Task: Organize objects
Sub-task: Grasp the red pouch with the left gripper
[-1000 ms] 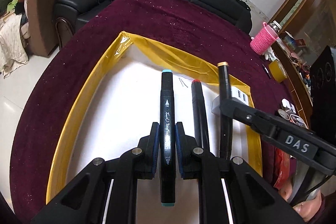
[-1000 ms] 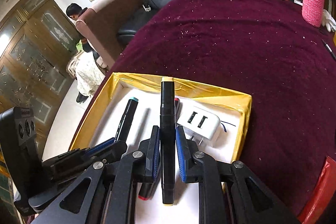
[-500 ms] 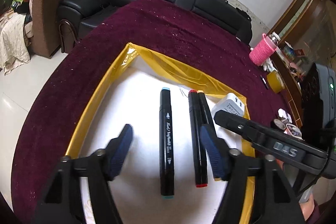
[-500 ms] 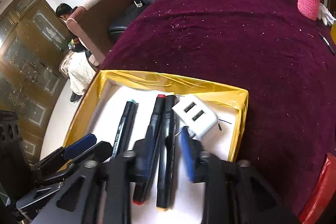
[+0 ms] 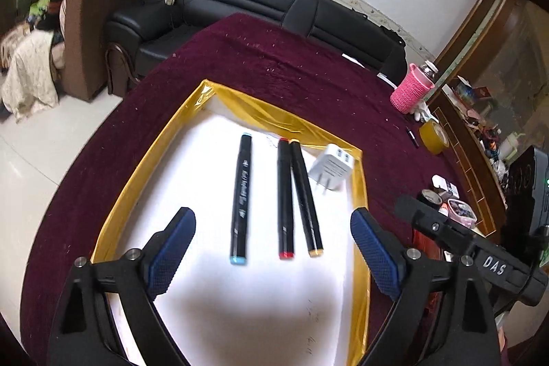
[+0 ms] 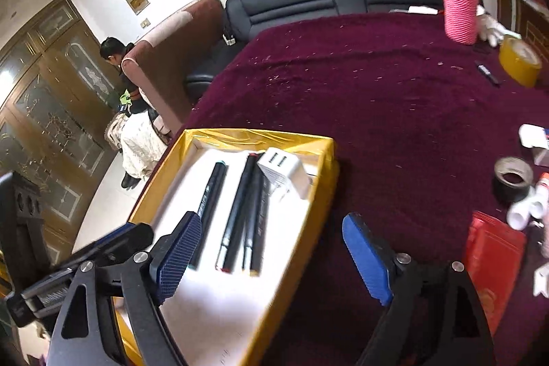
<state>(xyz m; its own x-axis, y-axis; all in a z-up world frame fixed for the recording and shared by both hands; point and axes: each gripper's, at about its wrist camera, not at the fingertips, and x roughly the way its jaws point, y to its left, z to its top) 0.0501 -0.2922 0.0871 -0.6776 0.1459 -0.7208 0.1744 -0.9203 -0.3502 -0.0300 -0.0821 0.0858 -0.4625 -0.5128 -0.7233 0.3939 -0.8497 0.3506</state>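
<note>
A gold-rimmed tray (image 5: 151, 160) with a white floor lies on the maroon tablecloth (image 5: 274, 57). In it lie a blue-capped marker (image 5: 241, 198), a red-capped marker (image 5: 285, 198), a yellow-capped marker (image 5: 305, 198) touching the red one, and a white USB charger (image 5: 331, 167). My left gripper (image 5: 272, 240) is open and empty, raised above the markers' near ends. My right gripper (image 6: 271, 249) is open and empty, over the tray's (image 6: 298, 249) right rim. The markers (image 6: 236, 211) and charger (image 6: 286, 174) also show there.
A pink knitted bottle holder (image 6: 459, 12), a yellow tape roll (image 6: 520, 60) and a small black pen (image 6: 487, 73) stand at the far right. A black tape roll (image 6: 513, 179), white tubes (image 6: 528, 204) and a red packet (image 6: 490, 259) lie right of the tray.
Both grippers let go of their markers, opened wide and pulled back and up. The blue and yellow markers now lie in the tray; the right gripper also swung right.
</note>
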